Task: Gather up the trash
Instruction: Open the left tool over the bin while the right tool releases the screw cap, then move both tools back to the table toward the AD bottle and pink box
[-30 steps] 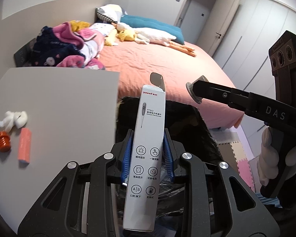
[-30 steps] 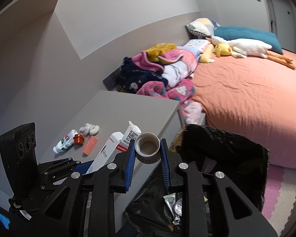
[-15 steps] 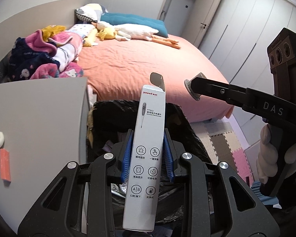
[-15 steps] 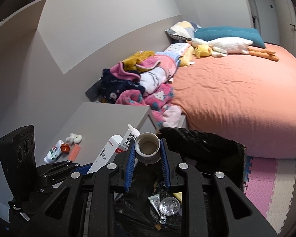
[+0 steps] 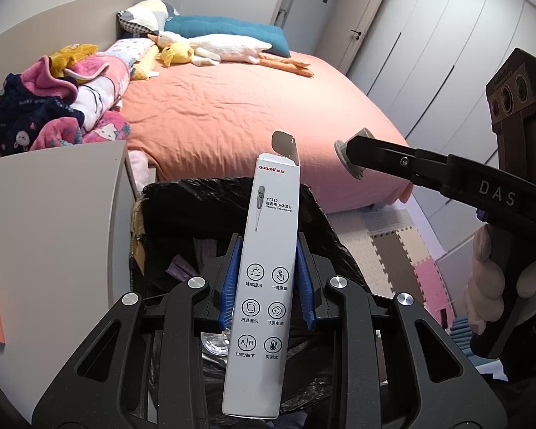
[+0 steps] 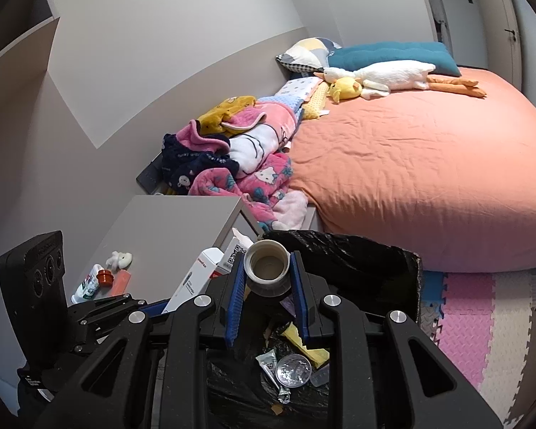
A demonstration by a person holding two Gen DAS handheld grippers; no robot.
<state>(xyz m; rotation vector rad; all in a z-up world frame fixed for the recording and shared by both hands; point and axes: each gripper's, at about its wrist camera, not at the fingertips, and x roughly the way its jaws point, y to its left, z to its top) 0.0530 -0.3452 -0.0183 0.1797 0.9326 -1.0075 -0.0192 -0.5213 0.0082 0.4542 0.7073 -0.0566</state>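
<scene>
Two hand-held grippers over bin [image 6: 375, 261]: left [image 5: 268, 279] clamping upright thermometer box [image 5: 264, 286], right [image 6: 268, 279] clamping tape roll [image 6: 267, 268].

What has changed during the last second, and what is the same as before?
Both grippers moved from the table side to above the bin; its trash now shows under them. The left gripper stays shut on the box, and the right gripper stays shut on the tape roll. Nothing was let go. The small things on the table lie as before.
</scene>
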